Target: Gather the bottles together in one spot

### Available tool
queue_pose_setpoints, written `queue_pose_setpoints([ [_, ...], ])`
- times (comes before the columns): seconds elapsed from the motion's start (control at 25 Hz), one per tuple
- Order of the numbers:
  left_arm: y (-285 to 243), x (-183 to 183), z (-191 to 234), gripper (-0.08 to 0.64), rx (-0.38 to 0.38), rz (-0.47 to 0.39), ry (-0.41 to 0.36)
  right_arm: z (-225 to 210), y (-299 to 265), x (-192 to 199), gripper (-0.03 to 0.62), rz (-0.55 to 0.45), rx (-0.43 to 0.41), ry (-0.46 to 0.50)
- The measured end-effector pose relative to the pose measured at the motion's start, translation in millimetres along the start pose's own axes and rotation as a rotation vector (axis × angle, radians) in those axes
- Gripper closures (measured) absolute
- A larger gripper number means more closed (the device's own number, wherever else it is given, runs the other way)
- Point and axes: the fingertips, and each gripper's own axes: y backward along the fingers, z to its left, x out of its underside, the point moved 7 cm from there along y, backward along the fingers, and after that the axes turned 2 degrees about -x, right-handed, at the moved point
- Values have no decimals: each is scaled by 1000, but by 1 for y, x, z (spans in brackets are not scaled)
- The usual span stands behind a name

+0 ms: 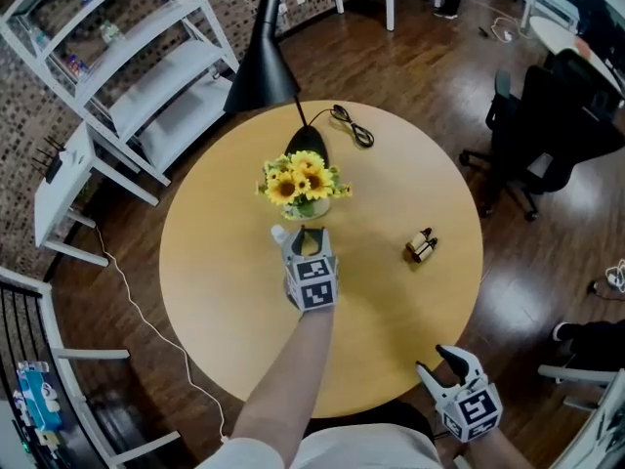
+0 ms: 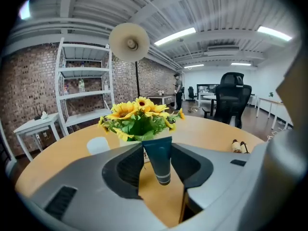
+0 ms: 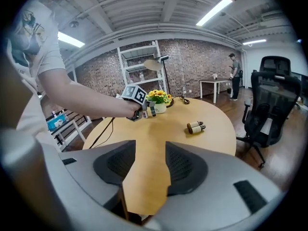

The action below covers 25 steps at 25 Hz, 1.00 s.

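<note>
teal tube [image 2: 161, 158] in left tongs [image 1: 309, 236], beside sunflowers [image 1: 301, 182]; right tongs [image 1: 438, 362] empty

Loft-style office: brick wall [image 2: 29, 81], black swivel chair [image 1: 552, 125], white shelving [image 1: 156, 66], ceiling strip lights [image 2: 175, 36].

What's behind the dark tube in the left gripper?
A pot of sunflowers stands behind the dark tube that the left gripper grips. Blooms and leaves show; tube and jaws cover most of the pot.
</note>
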Motion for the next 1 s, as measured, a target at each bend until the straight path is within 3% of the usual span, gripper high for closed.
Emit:
queue_pose_setpoints([
  [0.16,-10,4,4,390,-41,19,-10,-9,0,8,370,28,12,-34],
  [0.48,-15,16,0,385,-50,54,-8,-11,-3,5,370,22,8,-39],
  [0.84,-12,25,-2,379,-25,61,-24,-13,-2,9,370,37,7,-50],
  [1.0,-12,23,-6,336,-4,47,-33,-11,-3,9,370,40,0,-51],
])
